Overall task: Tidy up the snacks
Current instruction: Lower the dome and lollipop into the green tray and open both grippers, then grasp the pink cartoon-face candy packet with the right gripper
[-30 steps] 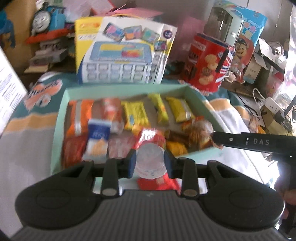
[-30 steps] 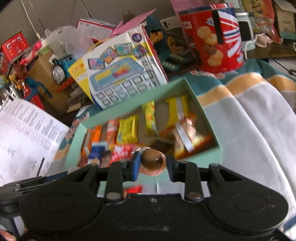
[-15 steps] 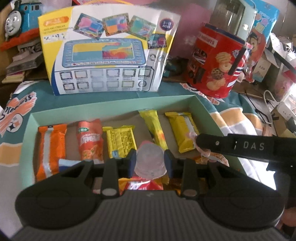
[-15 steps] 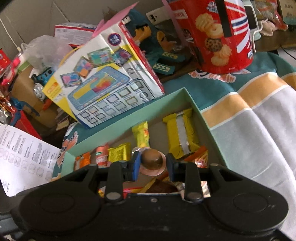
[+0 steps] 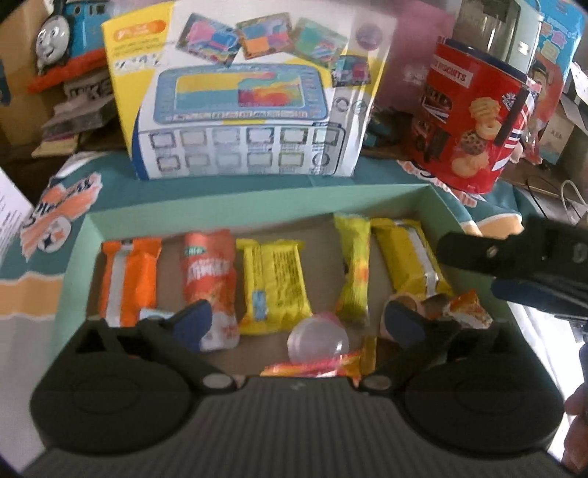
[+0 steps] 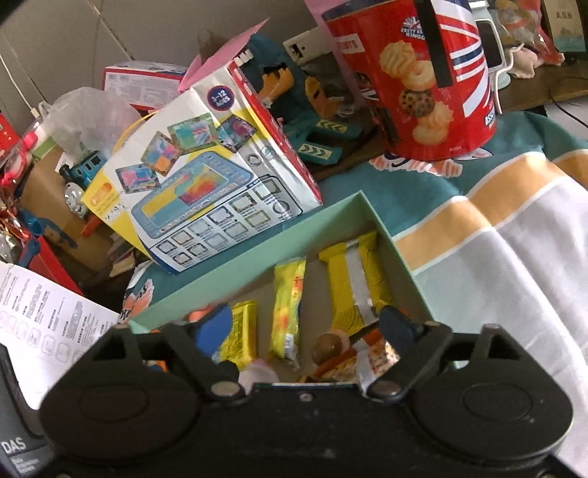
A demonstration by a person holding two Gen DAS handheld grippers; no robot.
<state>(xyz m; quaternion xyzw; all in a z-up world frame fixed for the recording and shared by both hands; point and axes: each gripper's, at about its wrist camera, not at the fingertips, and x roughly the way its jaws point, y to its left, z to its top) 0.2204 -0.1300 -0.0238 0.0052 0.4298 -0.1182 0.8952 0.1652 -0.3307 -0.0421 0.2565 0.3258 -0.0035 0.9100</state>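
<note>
A pale green box (image 5: 257,206) holds several wrapped snacks: orange packs (image 5: 128,279) at left, yellow bars (image 5: 273,283) in the middle and right. My left gripper (image 5: 294,323) is open above the box; a clear pink jelly cup (image 5: 318,340) lies in the box between its fingers. My right gripper (image 6: 305,327) is open over the box's right end (image 6: 397,257); a brown jelly cup (image 6: 330,345) lies in the box between its fingers. The right gripper also shows at the right of the left wrist view (image 5: 514,253).
A toy tablet carton (image 5: 250,95) stands behind the box, a red biscuit tin (image 5: 474,121) at back right. A blue toy train (image 5: 62,33) is at back left, a printed sheet (image 6: 44,323) at left. A striped cloth (image 6: 514,239) covers the table.
Both grippers have opened and let go of their jelly cups, which now lie in the box. Both had moved forward over the box beforehand.
</note>
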